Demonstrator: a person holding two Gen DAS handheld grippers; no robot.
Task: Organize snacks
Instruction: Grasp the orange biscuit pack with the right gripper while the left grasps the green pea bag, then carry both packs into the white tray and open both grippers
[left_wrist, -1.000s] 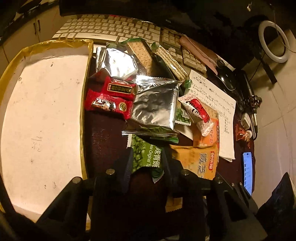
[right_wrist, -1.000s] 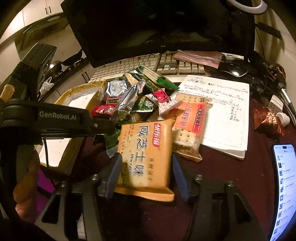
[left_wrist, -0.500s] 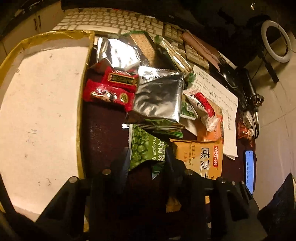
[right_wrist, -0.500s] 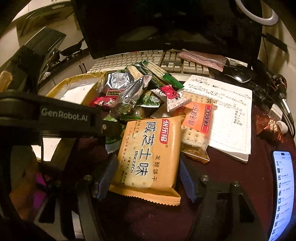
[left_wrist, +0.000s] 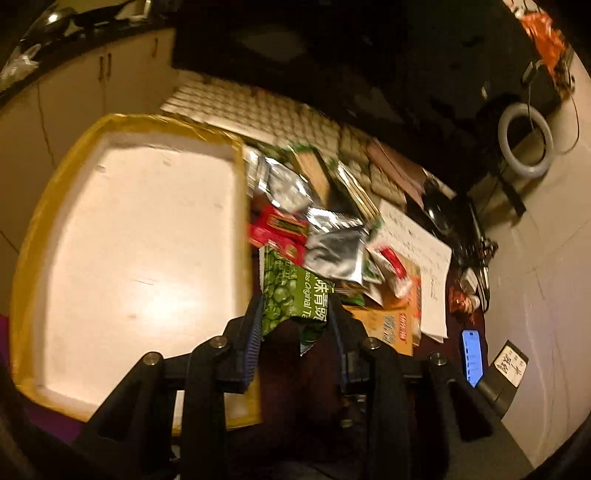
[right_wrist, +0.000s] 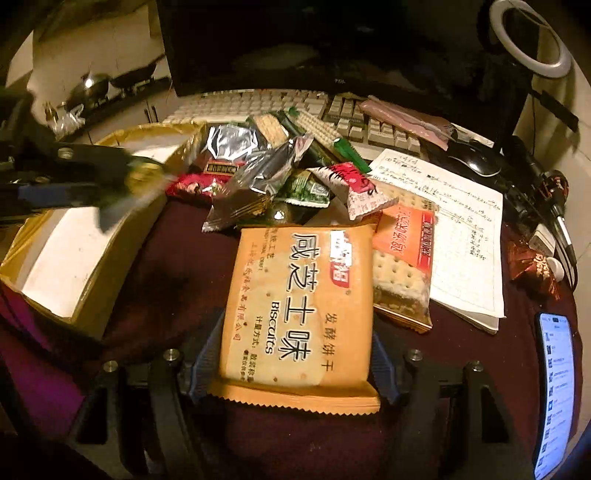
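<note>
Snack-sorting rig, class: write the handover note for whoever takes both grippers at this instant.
Left gripper: shut on the green pea packet, lifted beside the yellow box.
Right gripper: fingers straddle the orange biscuit packet on the table; grip not confirmed.
Box holds no snacks yet.
Pile by the keyboard remains: silver packets, red packets, cracker packet.
Done: one packet picked. Left: everything into the box.
</note>
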